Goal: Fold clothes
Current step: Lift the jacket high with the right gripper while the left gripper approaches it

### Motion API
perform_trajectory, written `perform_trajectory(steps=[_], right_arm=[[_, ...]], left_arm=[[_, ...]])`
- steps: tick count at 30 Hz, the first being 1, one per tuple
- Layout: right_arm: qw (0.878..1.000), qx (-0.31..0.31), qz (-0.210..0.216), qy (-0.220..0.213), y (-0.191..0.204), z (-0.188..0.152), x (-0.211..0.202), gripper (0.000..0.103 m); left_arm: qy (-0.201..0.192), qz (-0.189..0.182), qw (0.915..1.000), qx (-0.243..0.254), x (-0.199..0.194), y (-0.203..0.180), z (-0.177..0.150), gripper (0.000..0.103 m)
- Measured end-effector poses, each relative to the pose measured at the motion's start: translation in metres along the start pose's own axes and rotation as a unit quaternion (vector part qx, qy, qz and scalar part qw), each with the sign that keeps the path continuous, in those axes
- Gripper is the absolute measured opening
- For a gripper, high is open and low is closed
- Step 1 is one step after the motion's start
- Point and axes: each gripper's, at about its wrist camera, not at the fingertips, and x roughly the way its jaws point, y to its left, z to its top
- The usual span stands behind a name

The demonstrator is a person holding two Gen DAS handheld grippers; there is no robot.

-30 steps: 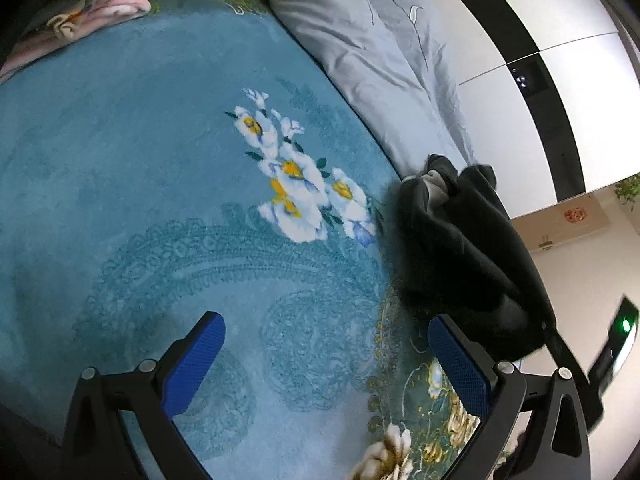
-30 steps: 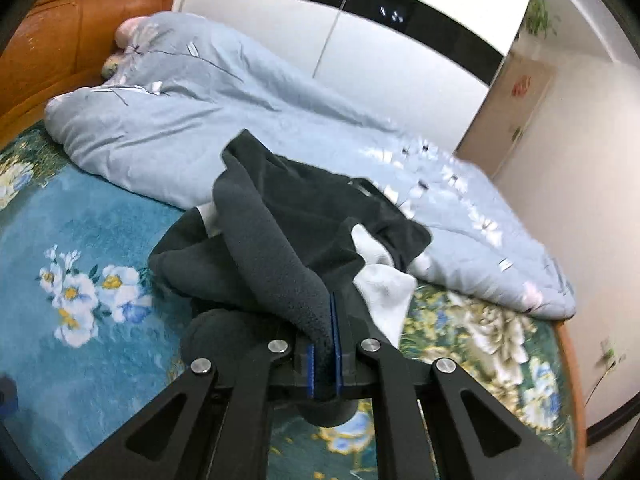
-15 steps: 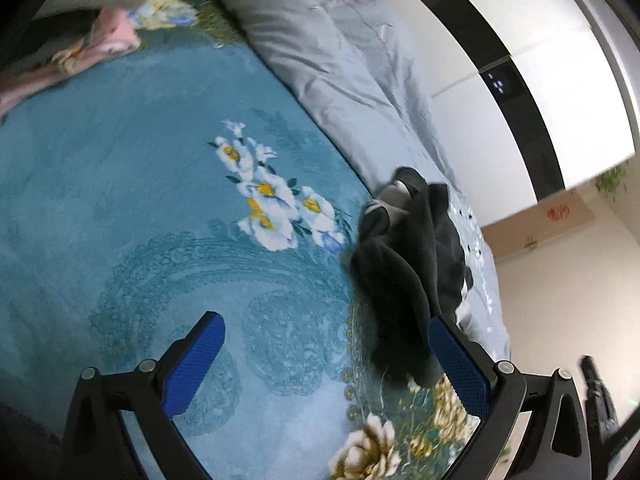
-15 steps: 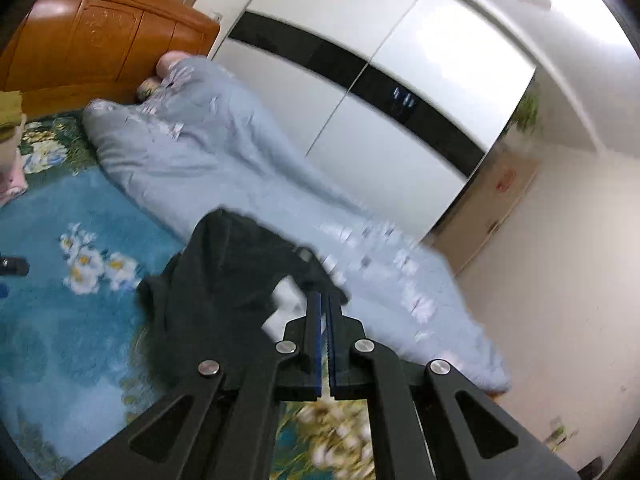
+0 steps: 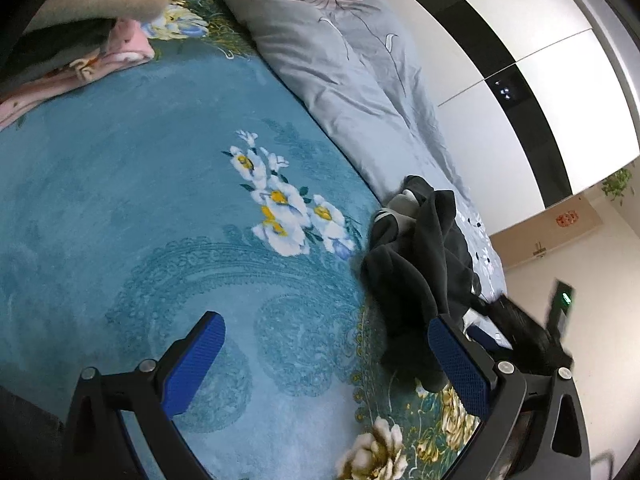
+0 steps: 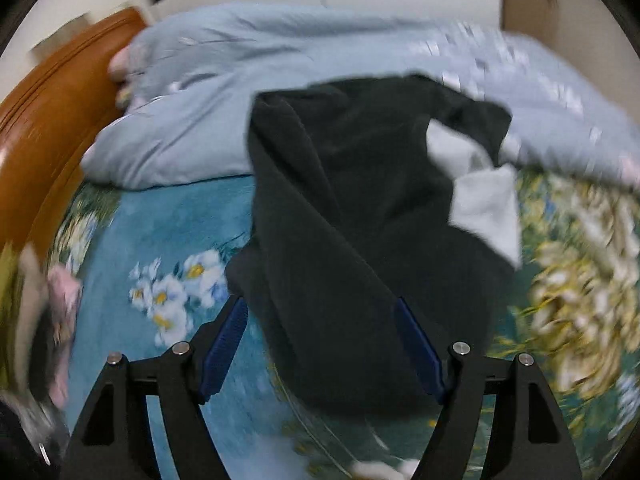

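Observation:
A crumpled dark grey fleece garment (image 5: 420, 276) with a white lining lies in a heap on the teal floral bedspread (image 5: 140, 200), next to the grey duvet. My left gripper (image 5: 326, 360) is open and empty above the bedspread, the heap just beyond its right finger. In the blurred right wrist view the same garment (image 6: 352, 216) fills the middle. My right gripper (image 6: 320, 340) is open, its blue pads (image 6: 224, 344) on either side of the garment's near fold, not clamped on it.
A grey-blue duvet (image 5: 352, 64) runs along the far side of the bed. A pile of folded clothes, pink and beige (image 5: 80, 40), sits at the top left. The wooden headboard (image 6: 44, 120) and white and black wardrobe doors (image 5: 540, 80) lie beyond.
My right gripper was shut on the dark garment and has opened; the garment lies in a heap. The right view swung down, blurred. The left gripper stays open, its view shifted slightly.

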Motion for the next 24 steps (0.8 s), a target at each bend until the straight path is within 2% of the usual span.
perform_trajectory(steps=[4, 7, 10, 12, 13, 14, 15, 19, 21, 22, 24], right_arm=[[1.000, 0.004, -0.018, -0.002, 0.016, 0.024, 0.032, 0.077], [0.999, -0.032, -0.015, 0.007, 0.035, 0.029, 0.055, 0.077], [0.996, -0.077, -0.046, 0.025, 0.046, 0.028, 0.076, 0.074], [0.992, -0.093, -0.069, 0.041, 0.045, 0.028, 0.084, 0.049], [0.991, -0.100, -0.080, 0.048, 0.043, 0.028, 0.087, 0.025], [0.988, -0.107, -0.092, 0.056, 0.041, 0.028, 0.090, 0.012], [0.988, -0.108, -0.096, 0.057, 0.037, 0.028, 0.090, 0.012], [0.994, -0.071, -0.086, 0.022, 0.004, 0.026, 0.058, 0.009], [0.993, -0.069, -0.094, -0.021, -0.012, 0.025, 0.027, 0.009], [0.991, -0.077, -0.103, -0.049, -0.017, 0.025, 0.009, 0.009], [0.977, -0.125, -0.132, -0.110, -0.018, 0.022, -0.031, 0.008]], left_arm=[[0.008, 0.013, 0.9998, 0.016, 0.011, -0.004, -0.001, 0.103], [0.013, 0.028, 0.9992, 0.023, 0.019, -0.005, -0.001, 0.103], [0.023, 0.038, 0.9988, 0.020, 0.027, -0.002, -0.002, 0.103], [0.027, 0.041, 0.9986, 0.019, 0.030, -0.001, -0.002, 0.103], [0.028, 0.043, 0.9985, 0.020, 0.032, -0.001, -0.002, 0.103], [0.029, 0.044, 0.9984, 0.021, 0.033, -0.001, -0.002, 0.103], [0.030, 0.046, 0.9983, 0.020, 0.035, -0.001, -0.002, 0.103], [0.035, 0.047, 0.9982, 0.013, 0.038, 0.002, -0.001, 0.103], [0.035, 0.044, 0.9983, 0.010, 0.037, 0.002, 0.000, 0.103], [0.037, 0.042, 0.9984, 0.012, 0.037, 0.001, -0.001, 0.103], [0.039, 0.038, 0.9984, 0.016, 0.036, -0.001, -0.001, 0.103]])
